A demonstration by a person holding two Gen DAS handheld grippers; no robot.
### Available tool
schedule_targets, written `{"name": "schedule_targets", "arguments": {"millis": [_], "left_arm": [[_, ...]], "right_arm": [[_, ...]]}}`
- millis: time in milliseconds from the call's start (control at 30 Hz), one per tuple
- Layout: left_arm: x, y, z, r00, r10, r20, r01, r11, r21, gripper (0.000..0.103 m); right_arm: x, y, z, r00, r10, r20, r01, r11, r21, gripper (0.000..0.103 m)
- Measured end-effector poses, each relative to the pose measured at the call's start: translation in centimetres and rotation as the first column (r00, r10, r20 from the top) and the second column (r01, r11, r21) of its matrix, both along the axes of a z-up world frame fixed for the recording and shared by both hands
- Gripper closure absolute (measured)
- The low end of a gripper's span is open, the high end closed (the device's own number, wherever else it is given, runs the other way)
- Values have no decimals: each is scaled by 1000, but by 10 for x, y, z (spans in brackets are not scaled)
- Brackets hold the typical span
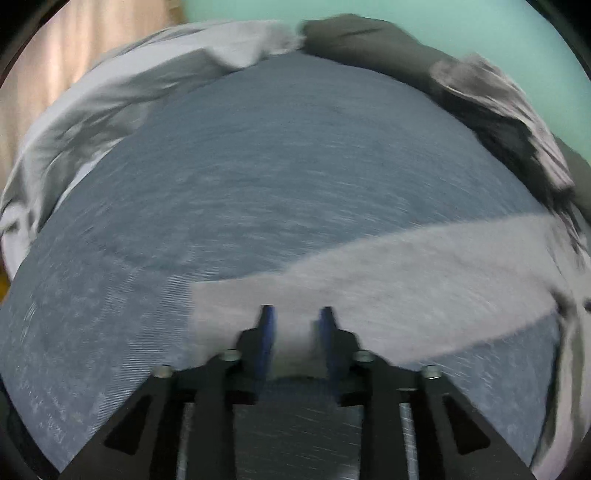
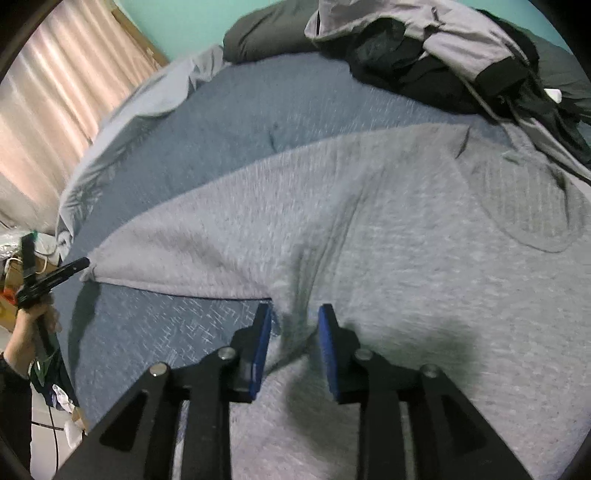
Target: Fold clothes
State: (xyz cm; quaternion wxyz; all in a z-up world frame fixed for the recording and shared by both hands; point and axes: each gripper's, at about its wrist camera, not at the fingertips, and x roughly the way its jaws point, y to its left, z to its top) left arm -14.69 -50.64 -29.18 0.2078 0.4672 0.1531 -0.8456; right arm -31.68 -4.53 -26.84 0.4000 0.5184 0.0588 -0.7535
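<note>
A light grey sweatshirt (image 2: 388, 229) lies spread on a blue bedspread (image 2: 295, 110), its sleeve (image 2: 177, 251) stretched out to the left. My right gripper (image 2: 294, 314) is open, its blue pads straddling the fabric at the armpit where sleeve meets body. My left gripper (image 1: 297, 314) is open over the sleeve's cuff end (image 1: 369, 280), with cloth between the pads. In the right wrist view the left gripper (image 2: 79, 264) shows at the far left, its tip at the cuff, held by a hand.
A pile of dark and grey clothes (image 2: 443, 55) lies at the bed's far right, next to a dark pillow (image 2: 266, 33). A pale sheet (image 2: 122, 122) is bunched along the left edge. Curtains (image 2: 55, 92) hang left; clutter sits beside the bed.
</note>
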Motion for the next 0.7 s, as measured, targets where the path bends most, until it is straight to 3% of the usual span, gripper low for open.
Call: {"name": "schedule_targets", "arguments": {"millis": [133,300,400,567,700], "left_arm": [[9,-37,-15,993,121,7,-121,992,30,63],[11,-50,-29,989,145,-18,-144,988,56,63],[5,-43,-27,994,102,-27,-101,994,46,94],[-6,-36,-6,996,78,-53,-80,996,-28,96],[-15,-43,29,990,81,-114,-92,991,-96,96]], "right_arm": [[0,17,6,1000,-4,-6,4,1000,-16,77],[0,35,5,1000,-15,-5,15,1000,-15,77],[-2,42,0,1000,-21,2,21,1000,-8,77],[-3,46,-12,999,-37,14,37,999,10,77],[-1,47,-13,999,-33,15,33,999,4,77]]}}
